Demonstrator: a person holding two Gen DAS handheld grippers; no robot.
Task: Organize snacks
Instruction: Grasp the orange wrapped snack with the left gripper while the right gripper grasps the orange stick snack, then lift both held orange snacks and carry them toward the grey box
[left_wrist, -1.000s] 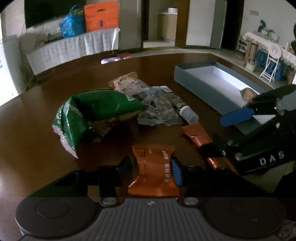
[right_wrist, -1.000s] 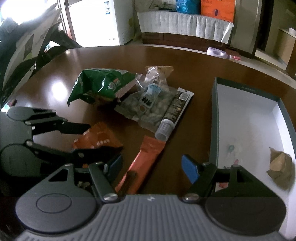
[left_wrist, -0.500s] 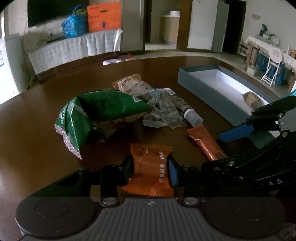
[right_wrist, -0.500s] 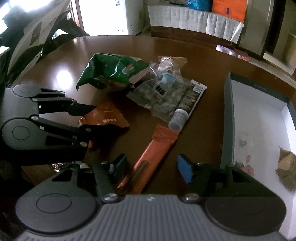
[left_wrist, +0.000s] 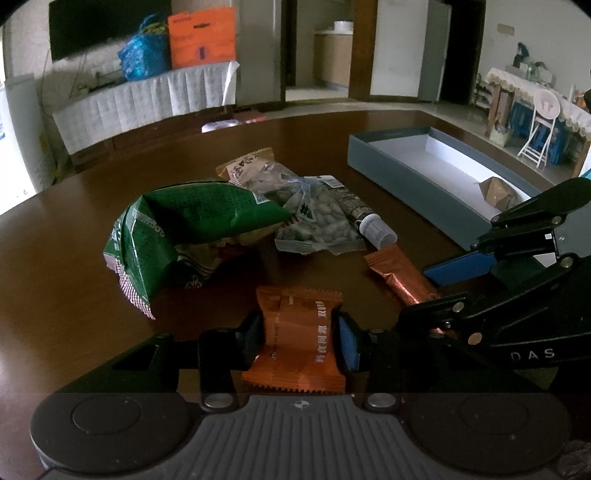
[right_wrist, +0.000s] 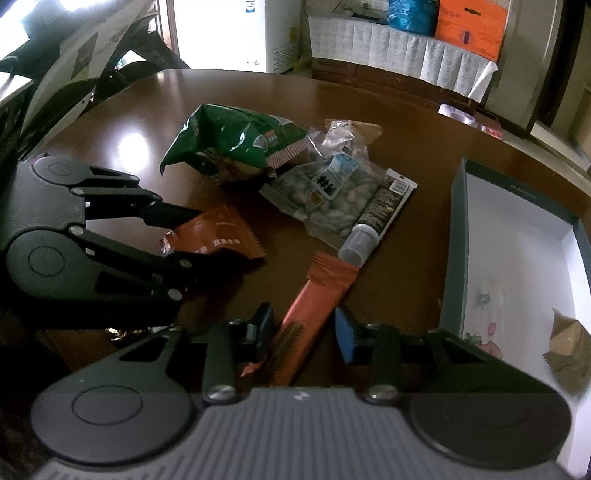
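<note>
Both grippers set on orange snacks, box waiting alongside.
Left gripper (left_wrist: 299, 341) clamps the packet (left_wrist: 297, 341) by its sides; right gripper (right_wrist: 304, 332), jaws just closing, straddles the bar (right_wrist: 314, 306) without visible contact. Box (right_wrist: 452, 258) lies near, presumably their destination.

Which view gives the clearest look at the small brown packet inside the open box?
The left wrist view: the brown packet shows whole on the white floor of the box, apart from the walls. In the right wrist view the packet sits at the frame's far right edge, distorted and partly cut off.
</note>
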